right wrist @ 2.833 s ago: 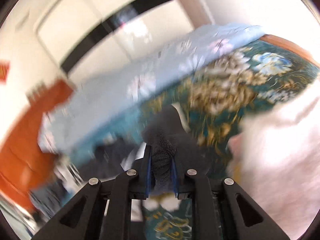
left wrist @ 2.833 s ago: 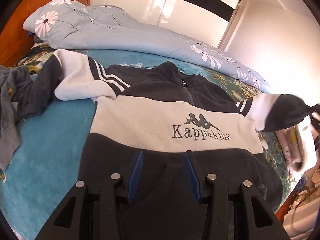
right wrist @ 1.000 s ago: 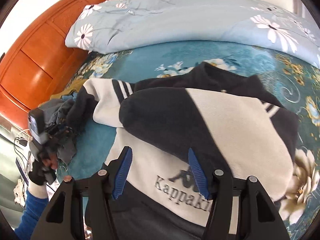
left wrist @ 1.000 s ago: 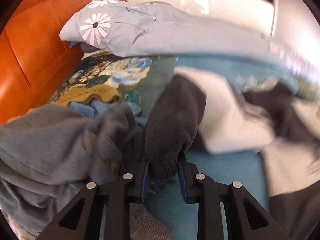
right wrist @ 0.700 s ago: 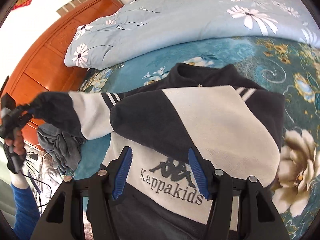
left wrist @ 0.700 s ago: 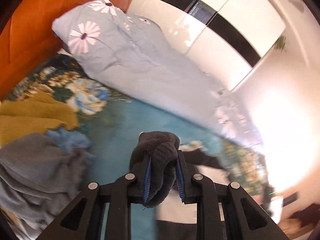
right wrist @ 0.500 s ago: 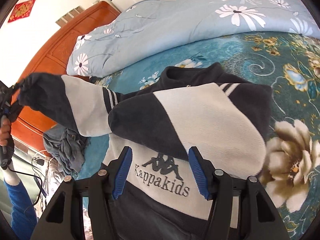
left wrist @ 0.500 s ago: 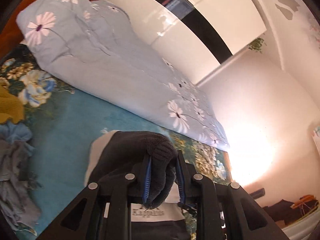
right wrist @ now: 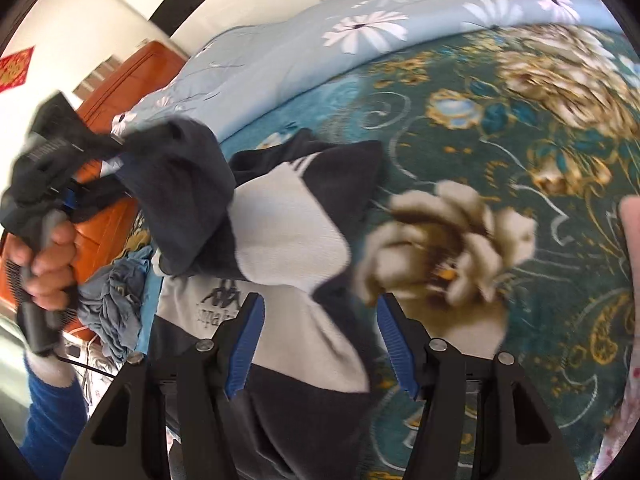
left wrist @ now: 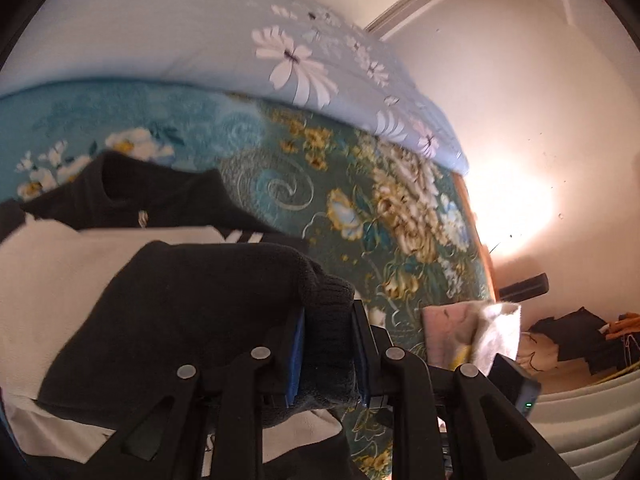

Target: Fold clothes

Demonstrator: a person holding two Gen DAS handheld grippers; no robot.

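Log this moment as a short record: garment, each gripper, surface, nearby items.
garment: black and white sweatshirt, lying on the bed
left gripper: shut on the dark sleeve cuff, held above the sweatshirt's body
right gripper: open, empty, over the sweatshirt's lower part
surface: teal floral bedspread
nearby: light blue flowered duvet; grey clothes pile by the bed's edge

bare bedspread [right wrist: 500,128] right, quilt [right wrist: 340,28] behind

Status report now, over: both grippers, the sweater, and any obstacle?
Left gripper shut on dark sleeve cuff, carried over sweater. Right gripper open, empty. Other sleeve lies folded. Nothing blocking.
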